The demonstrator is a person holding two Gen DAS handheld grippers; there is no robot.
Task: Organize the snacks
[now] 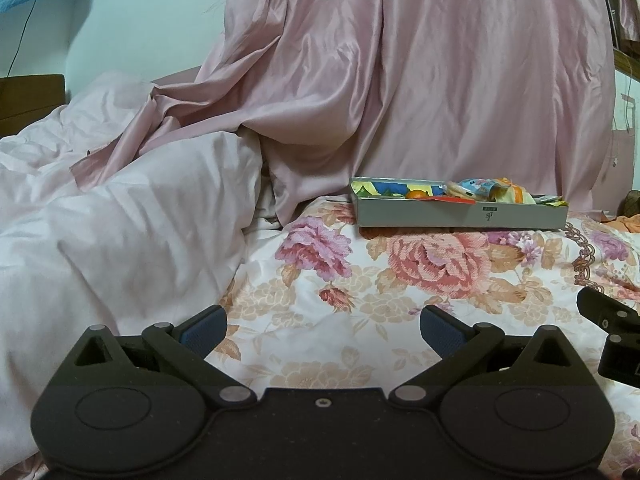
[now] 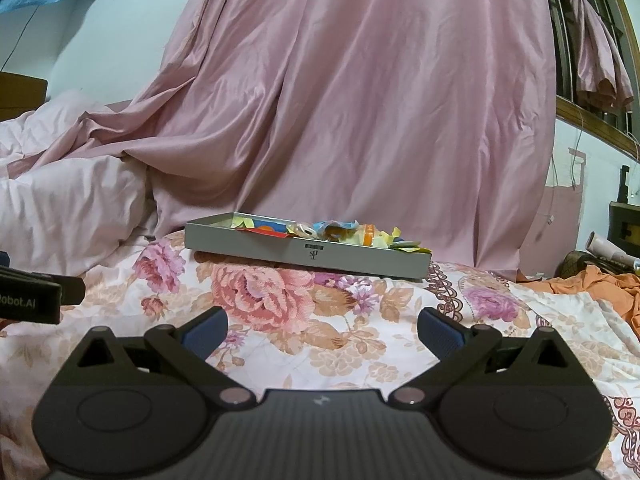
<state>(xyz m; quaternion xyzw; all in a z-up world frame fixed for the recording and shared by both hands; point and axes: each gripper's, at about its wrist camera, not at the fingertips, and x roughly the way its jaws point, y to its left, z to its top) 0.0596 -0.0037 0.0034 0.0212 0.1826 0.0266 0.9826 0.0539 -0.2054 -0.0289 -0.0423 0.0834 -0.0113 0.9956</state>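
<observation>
Fingers spread wide on both tools, nothing between them. The left gripper (image 1: 323,326) and the right gripper (image 2: 322,328) hover low over the near part of the bed (image 1: 304,344), side by side, both facing the far edge where the bedding meets a hanging pink curtain (image 2: 360,100).

Task thing: a shallow grey box (image 2: 360,256) sits flat on the floral bedspread, close to the far edge of the bed, just in front of the curtain. Its long axis runs left to right, across the line of approach. Seen from the right wrist camera it lies almost dead ahead; seen from the left wrist camera it lies ahead and off to the right. My read: the right gripper has the straighter line to it.

Contents: a loose heap of snacks (image 1: 476,191) in bright wrappers, yellow, blue, orange and a flat red piece. They crowd the middle and right end of the box, and a few wrappers stick up past the rim at the right. The left end looks emptier, though the low angle hides the box floor. Individual items are too small to name.

No loose snacks are visible on the bedspread between the fingers and the box. Rumpled pale quilt (image 1: 120,220) piled at the left side of the bed. Orange cloth (image 2: 600,284) at the right edge.
</observation>
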